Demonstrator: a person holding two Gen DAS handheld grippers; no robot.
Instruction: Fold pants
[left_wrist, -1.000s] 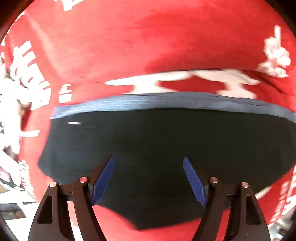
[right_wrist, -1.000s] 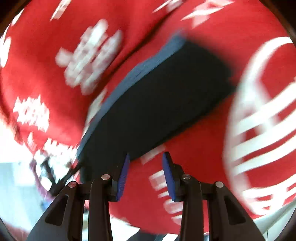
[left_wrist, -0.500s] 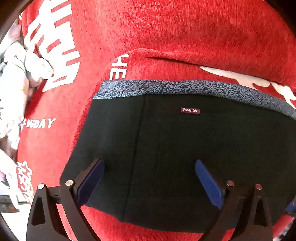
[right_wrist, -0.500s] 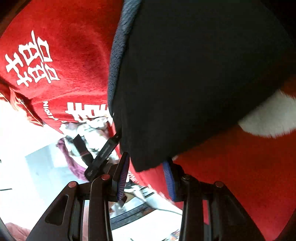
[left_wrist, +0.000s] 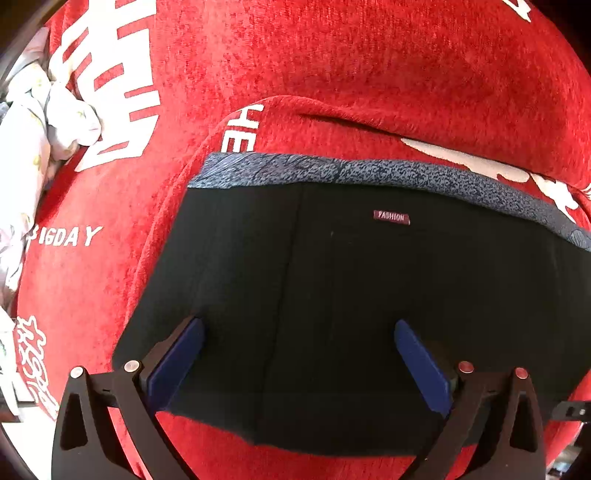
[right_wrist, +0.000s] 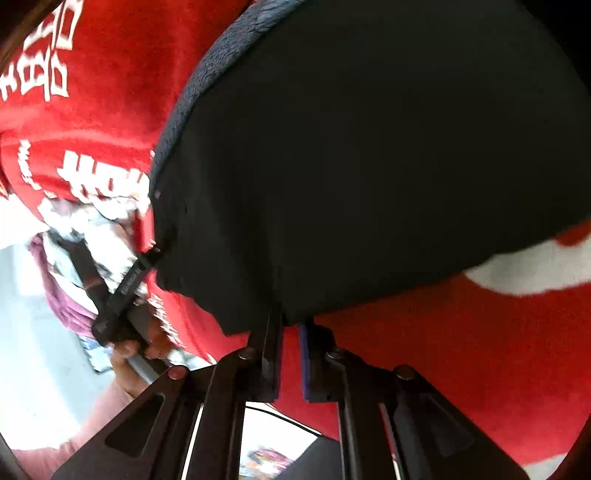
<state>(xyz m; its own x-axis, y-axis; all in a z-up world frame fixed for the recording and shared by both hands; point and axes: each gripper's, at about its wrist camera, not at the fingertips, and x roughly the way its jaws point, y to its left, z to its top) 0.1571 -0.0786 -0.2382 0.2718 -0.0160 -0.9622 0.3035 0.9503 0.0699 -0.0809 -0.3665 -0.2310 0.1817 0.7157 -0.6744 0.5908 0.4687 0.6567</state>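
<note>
Black folded pants (left_wrist: 351, 295) with a mottled blue waistband (left_wrist: 369, 171) and a small "FASHION" label (left_wrist: 391, 216) lie on a red blanket (left_wrist: 332, 66). My left gripper (left_wrist: 299, 354) is open, its blue pads spread wide above the pants' near part. In the right wrist view the pants (right_wrist: 369, 166) fill the upper frame. My right gripper (right_wrist: 291, 332) is shut on the pants' near edge, the fabric pinched between its pads. The left gripper's tip (right_wrist: 125, 288) shows at the pants' left corner.
The red blanket has white printed letters and characters (left_wrist: 107, 92). White and pale crumpled clothes (left_wrist: 33, 122) lie at the far left edge. In the right wrist view a hand (right_wrist: 136, 354) holds the other gripper, with crumpled clothes (right_wrist: 85, 225) behind it.
My right gripper has moved in to the pants' edge and closed on it. My left gripper has opened wider and settled over the pants.
</note>
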